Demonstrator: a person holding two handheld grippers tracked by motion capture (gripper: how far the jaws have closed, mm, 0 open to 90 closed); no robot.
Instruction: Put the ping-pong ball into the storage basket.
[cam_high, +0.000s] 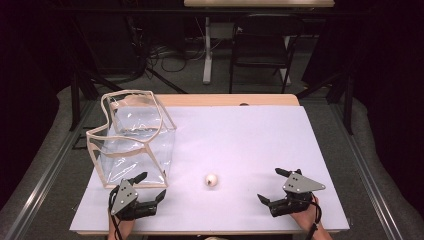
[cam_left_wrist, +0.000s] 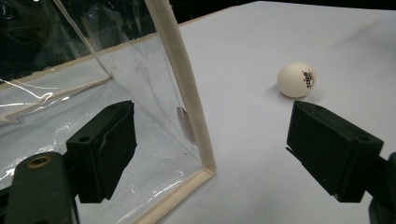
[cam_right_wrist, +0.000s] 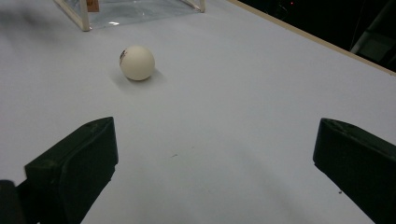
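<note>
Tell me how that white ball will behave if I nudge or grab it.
The ball is round and smooth on the flat table, so it will probably roll off at a nudge. It looks like a table-tennis ball: likely light, and apt to pop from pads.

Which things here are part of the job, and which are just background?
In the job: white ball; clear bag; left gripper and right gripper, both open and holding nothing.

Just there: dark chair and cables on the floor beyond the table.
</note>
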